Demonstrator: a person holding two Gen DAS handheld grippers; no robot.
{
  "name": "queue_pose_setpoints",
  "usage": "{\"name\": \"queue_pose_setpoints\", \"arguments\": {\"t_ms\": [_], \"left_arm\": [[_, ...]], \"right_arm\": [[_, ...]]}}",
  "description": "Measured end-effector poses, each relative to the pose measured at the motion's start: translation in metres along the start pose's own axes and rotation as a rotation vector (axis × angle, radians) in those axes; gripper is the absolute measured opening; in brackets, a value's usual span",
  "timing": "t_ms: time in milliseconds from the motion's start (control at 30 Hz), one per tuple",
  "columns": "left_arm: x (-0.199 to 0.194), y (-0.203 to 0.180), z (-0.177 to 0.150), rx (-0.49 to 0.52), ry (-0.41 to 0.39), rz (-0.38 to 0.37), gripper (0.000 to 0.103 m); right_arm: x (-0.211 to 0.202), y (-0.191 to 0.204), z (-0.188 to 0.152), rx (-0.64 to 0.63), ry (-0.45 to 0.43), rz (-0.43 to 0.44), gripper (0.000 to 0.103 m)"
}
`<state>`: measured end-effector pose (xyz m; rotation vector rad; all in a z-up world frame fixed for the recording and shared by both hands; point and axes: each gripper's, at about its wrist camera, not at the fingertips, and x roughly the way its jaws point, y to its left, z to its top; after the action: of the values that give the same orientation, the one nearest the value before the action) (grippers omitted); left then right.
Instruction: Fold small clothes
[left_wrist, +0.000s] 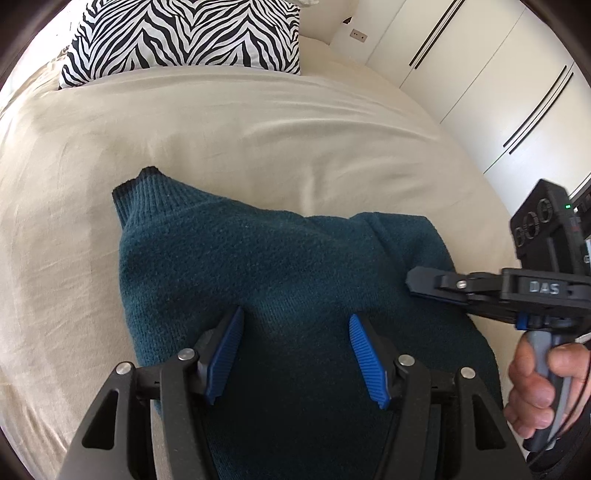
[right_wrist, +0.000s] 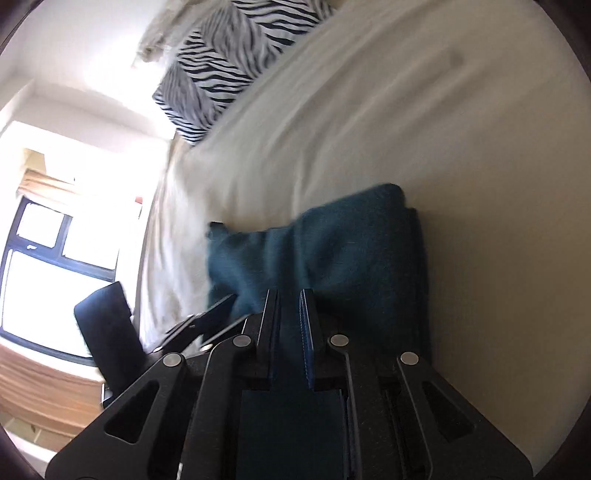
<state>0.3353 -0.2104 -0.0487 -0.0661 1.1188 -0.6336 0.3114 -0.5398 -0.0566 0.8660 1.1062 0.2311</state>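
Bedroom setup, cream sheet (left_wrist: 258, 147) pulled over the bed and a teal knit sweater (left_wrist: 280, 266) lying near the front edge, already bundled into a rough rectangle with the ribbed hem or cuff poking out at the far left corner.

Starting closest: the left gripper (left_wrist: 295, 328) hangs right over the near part of the sweater with its blue pads (left_wrist: 364, 354) spread fairly wide, nothing pinched between them, tips just above or barely brushing the knit. Can't tell which.

Beside it on the right, the right gripper (left_wrist: 417, 282) comes in sideways over the sweater's right edge, jaws pretty much shut. From its own camera the fingers (right_wrist: 306, 325) stand nearly together with teal showing in the slit, but that view is blurred, so I can't say whether it has fabric pinched or is just over it. A hand (left_wrist: 535, 387) is wrapped round its grey handle.

Looks to me like they're flattening or lining up the next fold. If so, I'd pin the middle with the wide gripper and take the whole thickness at the right edge, not just the top layer, since chunky knit slides apart easily. Keep the fold line square to the far edge.

Further back, a zebra print pillow (left_wrist: 184, 37) sits at the head of the bed, white wardrobe doors (left_wrist: 480, 74) beyond on the right.
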Motion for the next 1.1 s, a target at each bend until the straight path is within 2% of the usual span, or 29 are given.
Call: {"name": "queue_pose_setpoints", "arguments": {"t_ms": [33,100,200,233,333,433,500,567,633,700,800,867,933,1000,1100], "left_arm": [[0.002,0.001,0.000,0.000,-0.002,-0.001,0.062],[0.004,0.002,0.001,-0.007,-0.001,-0.005,0.062],[0.004,0.002,0.004,-0.016,0.004,-0.012,0.062],[0.001,0.002,0.004,-0.021,0.000,-0.016,0.062],[-0.024,0.002,-0.004,-0.056,-0.045,-0.037,0.059],[-0.054,-0.007,-0.022,-0.049,-0.084,-0.066,0.052],[-0.060,-0.018,-0.037,-0.012,-0.091,-0.046,0.052],[-0.048,-0.026,-0.047,0.027,-0.063,-0.013,0.051],[-0.042,-0.026,-0.051,0.035,-0.076,-0.003,0.052],[-0.049,-0.027,-0.050,0.016,-0.081,-0.012,0.053],[-0.071,-0.025,-0.055,-0.003,-0.127,-0.045,0.054],[-0.089,-0.022,-0.065,-0.016,-0.183,-0.042,0.067],[-0.102,-0.012,-0.075,-0.054,-0.215,-0.052,0.070],[-0.103,-0.002,-0.082,-0.095,-0.206,-0.065,0.070],[-0.094,0.013,-0.088,-0.142,-0.157,-0.070,0.070]], "right_arm": [[0.002,-0.007,0.001,0.007,-0.017,0.025,0.005],[0.000,-0.016,0.002,0.025,-0.034,0.052,0.003],[-0.008,-0.016,-0.005,0.014,-0.039,0.023,0.004],[-0.014,-0.011,-0.008,0.004,-0.047,0.013,0.009],[-0.038,0.003,-0.032,-0.056,-0.060,0.050,0.010],[-0.054,0.011,-0.060,-0.111,-0.053,0.071,0.010],[-0.052,0.008,-0.075,-0.134,-0.032,0.055,0.010],[-0.041,-0.008,-0.082,-0.130,-0.009,-0.023,0.010],[-0.038,-0.026,-0.083,-0.120,-0.021,0.025,0.004],[-0.048,-0.029,-0.085,-0.072,-0.037,0.051,0.005],[-0.072,-0.013,-0.091,-0.164,-0.094,-0.012,0.014],[-0.083,-0.008,-0.091,-0.179,-0.124,-0.008,0.029],[-0.093,-0.010,-0.091,-0.175,-0.161,-0.027,0.065],[-0.096,-0.017,-0.085,-0.153,-0.161,-0.034,0.066],[-0.086,-0.034,-0.079,-0.083,-0.118,-0.015,0.066]]}}
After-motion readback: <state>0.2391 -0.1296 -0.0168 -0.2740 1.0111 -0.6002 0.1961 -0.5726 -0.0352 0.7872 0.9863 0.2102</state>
